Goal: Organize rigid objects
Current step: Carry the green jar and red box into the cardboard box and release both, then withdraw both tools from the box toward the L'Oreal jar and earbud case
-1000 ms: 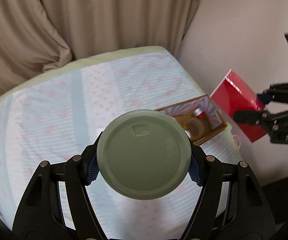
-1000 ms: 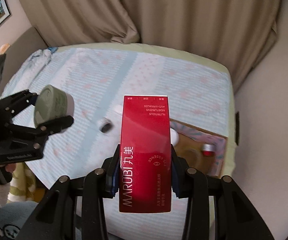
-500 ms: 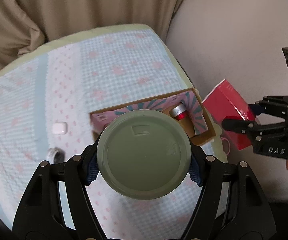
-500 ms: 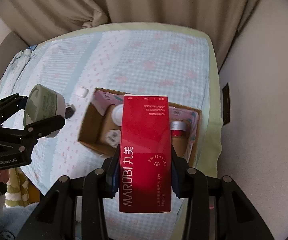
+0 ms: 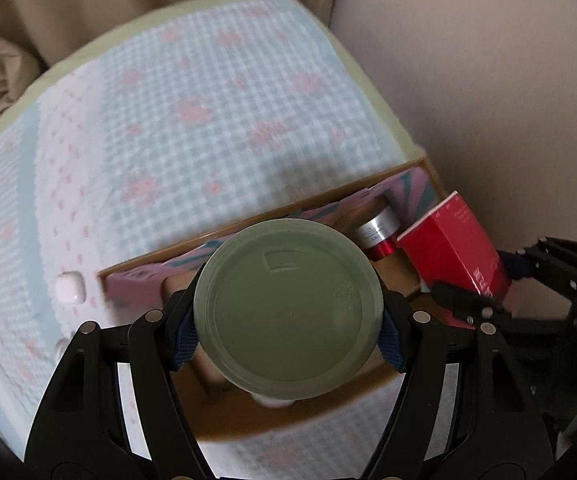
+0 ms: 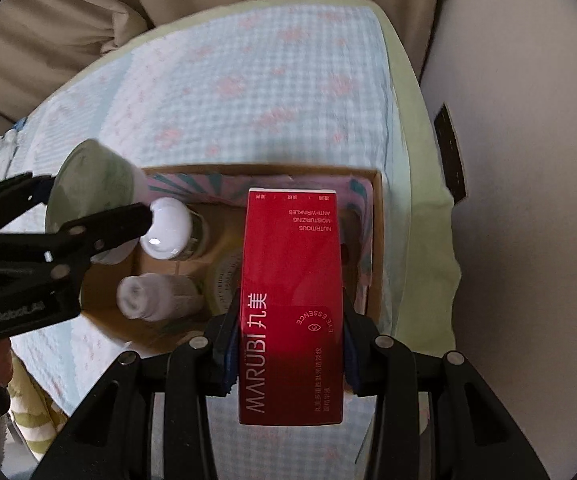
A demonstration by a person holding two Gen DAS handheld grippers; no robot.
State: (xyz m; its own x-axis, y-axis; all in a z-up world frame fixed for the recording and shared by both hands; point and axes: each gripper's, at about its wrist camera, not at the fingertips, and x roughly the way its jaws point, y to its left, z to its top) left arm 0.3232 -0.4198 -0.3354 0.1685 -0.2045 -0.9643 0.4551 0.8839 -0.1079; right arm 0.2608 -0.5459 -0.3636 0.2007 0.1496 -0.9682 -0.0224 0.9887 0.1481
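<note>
My left gripper point(image 5: 286, 334) is shut on a pale green round jar point(image 5: 288, 310), bottom toward the camera, held over the left part of an open cardboard box point(image 5: 272, 416). My right gripper point(image 6: 290, 356) is shut on a red carton point(image 6: 292, 304) marked MARUBI, hanging over the right half of the same box point(image 6: 376, 240). In the right wrist view the green jar point(image 6: 88, 192) and the left gripper point(image 6: 84, 216) show at the box's left edge. In the left wrist view the red carton point(image 5: 454, 248) and right gripper point(image 5: 488, 280) appear at the right.
Inside the box lie a white-capped bottle point(image 6: 170, 228), a white tube point(image 6: 156, 298) and a red jar with a silver lid point(image 5: 378, 234). A small white case point(image 5: 70, 288) rests on the checked bedspread point(image 5: 192, 112) left of the box. Curtains hang behind; a wall stands right.
Both grippers have come down and toward the box with their loads. The box now looms large under them; earlier it lay farther off on the bed.
</note>
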